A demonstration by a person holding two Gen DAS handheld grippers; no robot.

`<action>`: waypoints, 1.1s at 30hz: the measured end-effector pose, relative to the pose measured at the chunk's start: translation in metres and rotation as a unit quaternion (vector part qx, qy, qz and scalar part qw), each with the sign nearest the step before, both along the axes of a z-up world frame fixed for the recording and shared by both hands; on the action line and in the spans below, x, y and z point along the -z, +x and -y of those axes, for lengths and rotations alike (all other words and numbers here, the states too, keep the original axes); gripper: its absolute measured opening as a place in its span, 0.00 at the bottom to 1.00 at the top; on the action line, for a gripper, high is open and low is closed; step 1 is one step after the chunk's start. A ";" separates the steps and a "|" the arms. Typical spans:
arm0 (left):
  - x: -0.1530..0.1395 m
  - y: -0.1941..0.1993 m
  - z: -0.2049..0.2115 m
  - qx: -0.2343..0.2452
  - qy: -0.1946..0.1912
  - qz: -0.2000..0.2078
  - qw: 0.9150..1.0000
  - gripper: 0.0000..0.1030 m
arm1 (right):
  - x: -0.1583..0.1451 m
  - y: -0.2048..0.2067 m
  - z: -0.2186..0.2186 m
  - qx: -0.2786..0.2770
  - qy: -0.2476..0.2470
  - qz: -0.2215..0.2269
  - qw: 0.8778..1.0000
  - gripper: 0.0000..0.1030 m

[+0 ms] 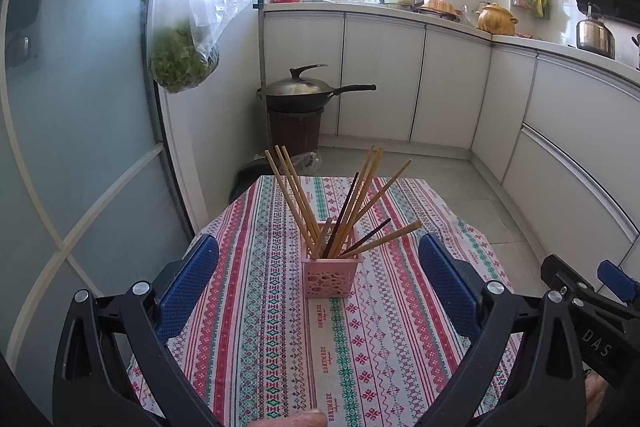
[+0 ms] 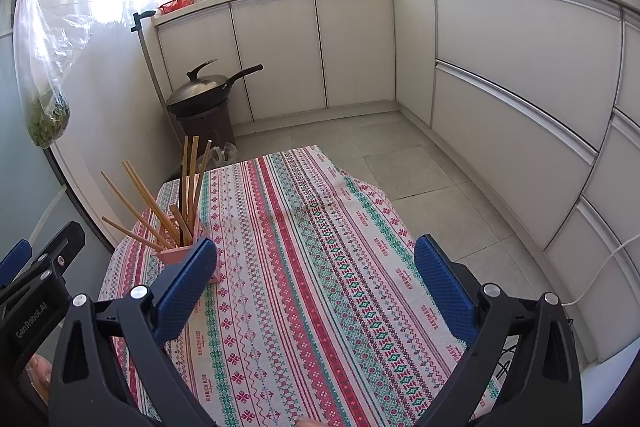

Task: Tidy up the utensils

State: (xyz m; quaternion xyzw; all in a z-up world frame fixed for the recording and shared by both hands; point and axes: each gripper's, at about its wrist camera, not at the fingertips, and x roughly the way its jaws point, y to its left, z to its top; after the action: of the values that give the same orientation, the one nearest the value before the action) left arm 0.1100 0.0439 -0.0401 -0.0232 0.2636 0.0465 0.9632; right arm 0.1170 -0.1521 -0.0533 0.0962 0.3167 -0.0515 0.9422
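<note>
1. Left wrist view: the left hand-held gripper (image 1: 318, 281) hovers level, fingers spread wide and empty, aimed at the pink perforated plastic holder (image 1: 330, 274) of wooden chopsticks (image 1: 362, 193) on the striped-cloth worktop (image 1: 256, 267).
2. The right hand-held gripper (image 2: 316, 281), also spread and empty, sits right of that holder.

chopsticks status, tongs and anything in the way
Left tongs open, empty; right tongs open, empty. Chopsticks standing in pink holder. Patterned tablecloth otherwise bare.
</note>
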 end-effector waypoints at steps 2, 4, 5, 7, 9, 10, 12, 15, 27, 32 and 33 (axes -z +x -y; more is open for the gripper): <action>0.000 0.000 0.000 0.000 -0.001 -0.002 1.000 0.93 | 0.001 0.001 0.000 -0.001 0.000 -0.002 1.000 0.93; 0.000 0.000 0.000 0.000 -0.001 -0.003 1.000 0.93 | 0.001 0.002 0.000 -0.001 0.000 -0.005 1.000 0.93; 0.000 0.000 0.000 0.000 0.001 -0.003 1.000 0.93 | 0.001 0.002 -0.001 -0.002 0.000 -0.005 1.000 0.93; 0.001 0.001 0.002 0.002 0.004 -0.004 1.000 0.93 | 0.002 0.002 -0.001 -0.002 -0.001 -0.006 1.000 0.93; 0.001 0.000 0.003 0.003 0.005 -0.005 1.000 0.93 | 0.002 0.003 -0.002 -0.003 -0.002 -0.006 1.000 0.93; 0.001 0.001 0.003 0.004 0.006 -0.005 1.000 0.93 | 0.002 0.004 -0.002 -0.003 -0.002 -0.007 1.000 0.93; 0.001 0.000 0.004 0.005 0.006 -0.005 1.000 0.93 | 0.003 0.004 -0.001 -0.004 0.000 -0.009 1.000 0.93; 0.002 0.000 0.006 0.007 0.013 -0.002 1.000 0.93 | 0.004 0.005 -0.001 -0.004 0.003 -0.013 1.000 0.93; 0.002 -0.006 0.013 0.006 0.043 0.021 0.999 0.89 | 0.008 0.005 0.000 -0.004 0.006 -0.020 1.000 0.93; 0.002 -0.005 0.016 0.018 0.051 0.022 0.998 0.86 | 0.009 0.007 -0.001 -0.001 0.003 -0.022 1.000 0.93; 0.003 -0.005 0.017 0.019 0.052 0.022 0.998 0.86 | 0.010 0.007 0.000 -0.001 0.002 -0.022 1.000 0.93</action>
State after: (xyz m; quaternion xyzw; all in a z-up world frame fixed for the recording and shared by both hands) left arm 0.1054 0.0274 -0.0429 0.0306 0.2402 0.0414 0.9694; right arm 0.1236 -0.1518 -0.0629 0.0966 0.3380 -0.0517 0.9348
